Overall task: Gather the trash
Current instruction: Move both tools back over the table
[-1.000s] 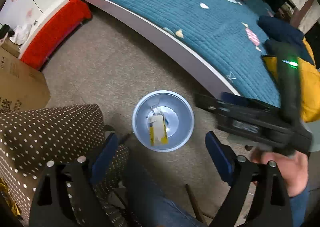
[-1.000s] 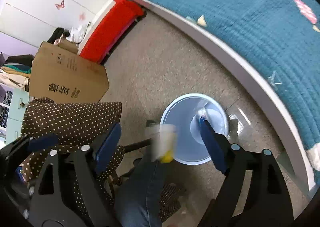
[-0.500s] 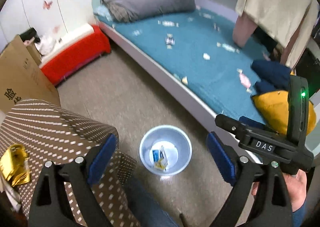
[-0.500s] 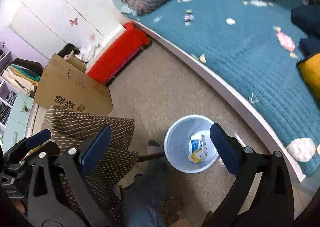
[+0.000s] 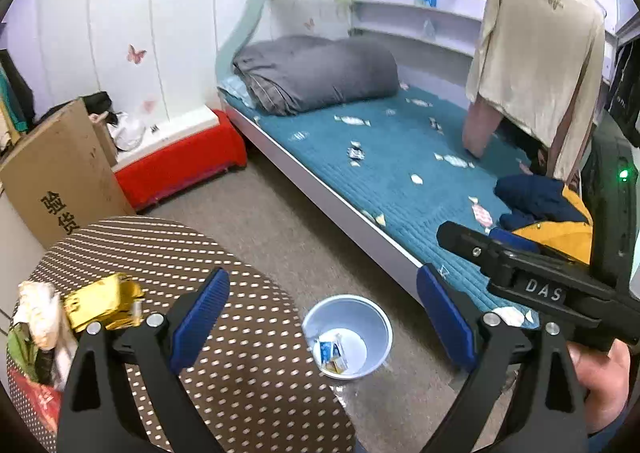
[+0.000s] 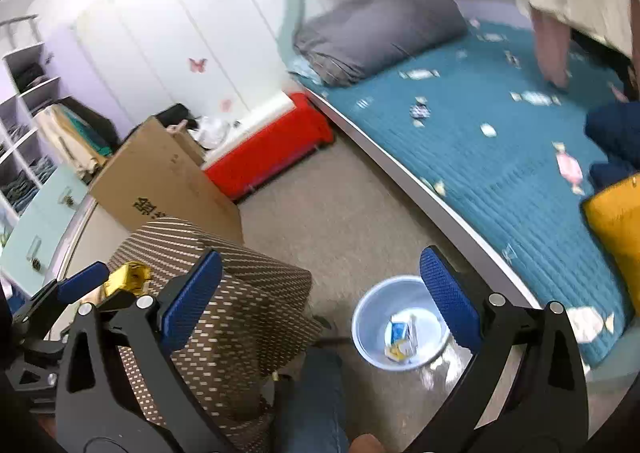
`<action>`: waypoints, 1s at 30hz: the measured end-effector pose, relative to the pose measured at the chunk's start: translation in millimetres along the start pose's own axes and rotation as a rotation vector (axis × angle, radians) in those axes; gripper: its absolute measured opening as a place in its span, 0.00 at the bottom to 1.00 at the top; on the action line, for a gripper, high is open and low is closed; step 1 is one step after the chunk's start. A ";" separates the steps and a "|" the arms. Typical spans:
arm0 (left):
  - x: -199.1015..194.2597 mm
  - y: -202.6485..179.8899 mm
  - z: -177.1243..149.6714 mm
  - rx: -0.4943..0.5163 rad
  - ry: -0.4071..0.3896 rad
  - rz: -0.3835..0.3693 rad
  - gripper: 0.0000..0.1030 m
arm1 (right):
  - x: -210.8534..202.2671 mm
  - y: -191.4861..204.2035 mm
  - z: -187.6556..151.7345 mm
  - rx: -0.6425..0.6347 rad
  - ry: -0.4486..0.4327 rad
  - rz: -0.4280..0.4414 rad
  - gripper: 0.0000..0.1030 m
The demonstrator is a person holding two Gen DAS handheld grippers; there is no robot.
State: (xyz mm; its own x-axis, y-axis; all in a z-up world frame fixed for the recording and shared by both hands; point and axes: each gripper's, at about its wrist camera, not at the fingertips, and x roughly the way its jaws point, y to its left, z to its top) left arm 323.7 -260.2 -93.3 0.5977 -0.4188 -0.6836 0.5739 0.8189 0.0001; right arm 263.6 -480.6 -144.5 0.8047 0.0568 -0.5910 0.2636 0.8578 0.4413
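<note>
A pale blue trash bin [image 5: 347, 335] stands on the floor by the bed, with a blue and yellow carton [image 5: 333, 353] inside; it also shows in the right wrist view [image 6: 400, 323]. My left gripper [image 5: 320, 317] is open and empty, high above the bin. My right gripper [image 6: 320, 297] is open and empty, also raised; it shows at the right of the left wrist view [image 5: 532, 273]. A gold wrapper [image 5: 105, 303] and other trash [image 5: 34, 329] lie on the brown dotted table [image 5: 224, 293]. Small scraps [image 5: 356, 152] lie on the teal bed.
The teal bed [image 5: 400, 173] with a grey duvet roll [image 5: 316, 71] runs along the right. A cardboard box [image 5: 60, 173] and a red bench [image 5: 180, 165] stand at the left. Clothes [image 5: 536, 65] hang over the bed. My leg in jeans [image 6: 312, 405] is below.
Both grippers have lifted and tilted up from over the bin, so the room now shows. The carton the right gripper dropped a second ago now lies in the bin.
</note>
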 end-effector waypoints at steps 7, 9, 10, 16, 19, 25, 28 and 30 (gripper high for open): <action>-42.8 31.7 -17.7 -0.048 -0.079 0.048 0.90 | -20.6 52.6 -3.9 -0.107 -0.026 0.055 0.94; -54.8 42.2 -23.4 -0.066 -0.101 0.064 0.90 | -25.4 68.8 -5.9 -0.141 -0.032 0.065 0.94; -60.4 46.0 -26.0 -0.076 -0.110 0.071 0.90 | -28.9 80.2 -7.8 -0.163 -0.040 0.071 0.94; -96.1 84.5 -49.1 -0.157 -0.177 0.113 0.90 | -31.9 127.9 -19.9 -0.232 -0.029 0.133 0.94; -111.7 104.3 -63.7 -0.195 -0.204 0.149 0.90 | -31.0 154.4 -28.6 -0.280 -0.028 0.163 0.94; -136.7 146.7 -93.3 -0.269 -0.236 0.211 0.90 | -21.5 204.6 -50.0 -0.355 -0.005 0.210 0.94; -146.7 165.2 -106.3 -0.300 -0.250 0.241 0.90 | -15.3 227.4 -59.7 -0.387 0.010 0.230 0.94; -154.2 177.6 -114.0 -0.320 -0.259 0.260 0.90 | -12.2 239.9 -65.5 -0.406 0.019 0.242 0.94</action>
State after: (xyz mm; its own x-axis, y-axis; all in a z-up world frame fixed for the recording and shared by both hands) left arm 269.6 -5.4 -71.1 0.8413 -0.2353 -0.4868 0.2106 0.9718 -0.1058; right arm 282.2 -242.0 -75.6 0.8063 0.2863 -0.5176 -0.1629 0.9487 0.2709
